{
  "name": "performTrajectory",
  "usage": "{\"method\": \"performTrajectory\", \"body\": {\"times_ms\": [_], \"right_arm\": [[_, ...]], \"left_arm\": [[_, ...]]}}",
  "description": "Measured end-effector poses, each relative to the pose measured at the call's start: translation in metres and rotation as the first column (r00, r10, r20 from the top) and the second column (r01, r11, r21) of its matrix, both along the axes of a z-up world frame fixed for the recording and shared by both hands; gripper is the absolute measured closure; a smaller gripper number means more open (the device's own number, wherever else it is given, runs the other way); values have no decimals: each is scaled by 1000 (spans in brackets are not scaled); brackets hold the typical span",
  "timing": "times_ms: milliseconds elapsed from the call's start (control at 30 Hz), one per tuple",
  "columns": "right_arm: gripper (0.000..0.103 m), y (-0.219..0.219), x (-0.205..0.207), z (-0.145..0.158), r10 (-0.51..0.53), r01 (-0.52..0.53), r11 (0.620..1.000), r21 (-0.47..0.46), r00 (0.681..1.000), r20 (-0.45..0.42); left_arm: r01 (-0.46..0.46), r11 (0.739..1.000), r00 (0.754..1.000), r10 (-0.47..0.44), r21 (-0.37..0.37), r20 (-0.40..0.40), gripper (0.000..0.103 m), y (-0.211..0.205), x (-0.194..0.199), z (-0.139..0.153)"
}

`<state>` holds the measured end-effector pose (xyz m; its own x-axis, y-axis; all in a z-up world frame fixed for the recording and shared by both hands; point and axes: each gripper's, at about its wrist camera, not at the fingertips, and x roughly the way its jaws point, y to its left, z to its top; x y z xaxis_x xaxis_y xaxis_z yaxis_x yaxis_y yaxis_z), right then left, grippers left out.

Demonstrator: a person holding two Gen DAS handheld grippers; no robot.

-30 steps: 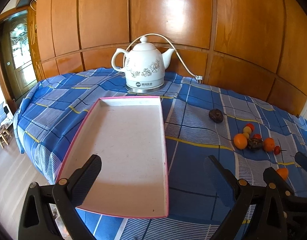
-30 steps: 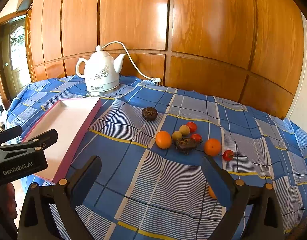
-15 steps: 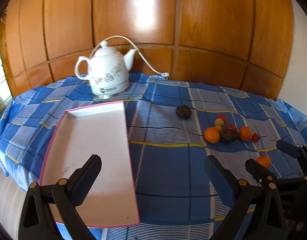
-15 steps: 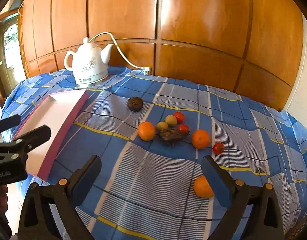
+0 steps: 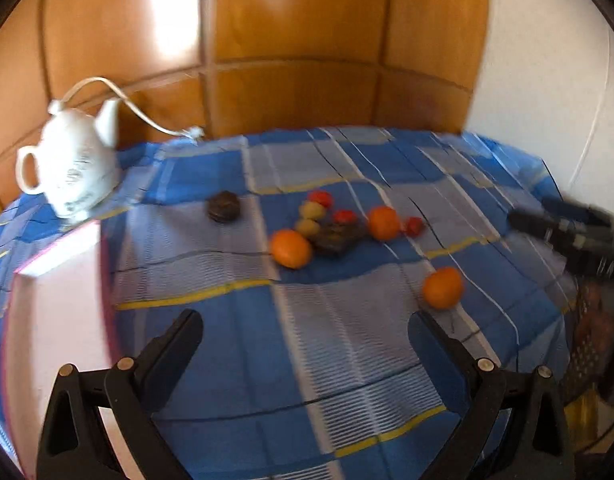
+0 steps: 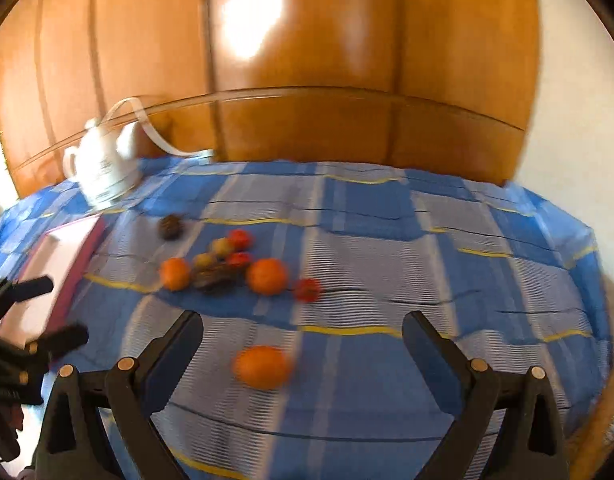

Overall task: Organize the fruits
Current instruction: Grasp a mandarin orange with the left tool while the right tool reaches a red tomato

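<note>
Right wrist view: both claws (image 6: 303,344) gape empty; lone orange (image 6: 262,366) lies between the right's fingers, pink tray (image 6: 55,276) unfilled, left claw (image 5: 307,344) idle.

The left gripper (image 5: 305,338) is wide open above the blue checked cloth (image 5: 235,344). A white tray (image 5: 55,320) lies at the left, near a white kettle (image 5: 73,172). The fruits (image 5: 327,226) lie ahead; one orange (image 5: 442,288) lies apart. The right gripper (image 5: 547,220) is at the right edge, blurred.
</note>
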<state>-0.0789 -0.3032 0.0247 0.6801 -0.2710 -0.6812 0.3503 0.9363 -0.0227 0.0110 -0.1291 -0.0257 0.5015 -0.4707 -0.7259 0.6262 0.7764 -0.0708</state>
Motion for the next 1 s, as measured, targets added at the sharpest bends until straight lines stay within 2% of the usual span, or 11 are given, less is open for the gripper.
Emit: {"method": "performTrajectory", "body": {"times_ms": [67,133,233,433,567,633,667,733,833,900,1000], "right_arm": [[5,-15,-6,4,-35,35,999,9,999,7],[7,-27,-10,6,-62,61,998,25,998,10],[18,-40,-15,8,-95,94,994,47,995,16],[23,-48,-16,12,-110,107,991,82,994,27],[22,-50,-14,12,-111,108,990,90,993,30],[22,-51,-11,11,-110,107,990,94,994,27],[22,-52,-9,10,-111,108,989,104,994,23],[26,-54,-5,8,-110,107,986,129,994,19],[37,-57,6,0,-102,100,977,191,995,2],[53,-58,17,-10,-90,92,966,243,996,-17],[66,-59,35,-24,-78,88,944,318,996,-42]], "left_arm": [[34,999,999,-34,-10,-29,8,-14,-1,-4],[76,997,996,-76,3,-51,20,-33,-1,-10],[157,987,984,-154,20,-89,34,-62,-3,-16],[290,956,955,-284,54,-87,33,-120,-13,-29],[317,945,944,-305,81,-127,34,-144,-10,-48],[319,946,937,-304,65,-170,55,-147,-6,-57],[321,946,930,-307,40,-201,61,-146,-3,-61],[309,951,932,-301,7,-200,61,-139,-2,-61],[294,956,938,-291,-17,-189,62,-127,-5,-57],[266,963,946,-268,-31,-182,62,-116,-5,-54],[212,975,961,-219,-58,-170,62,-91,-2,-46]]}}
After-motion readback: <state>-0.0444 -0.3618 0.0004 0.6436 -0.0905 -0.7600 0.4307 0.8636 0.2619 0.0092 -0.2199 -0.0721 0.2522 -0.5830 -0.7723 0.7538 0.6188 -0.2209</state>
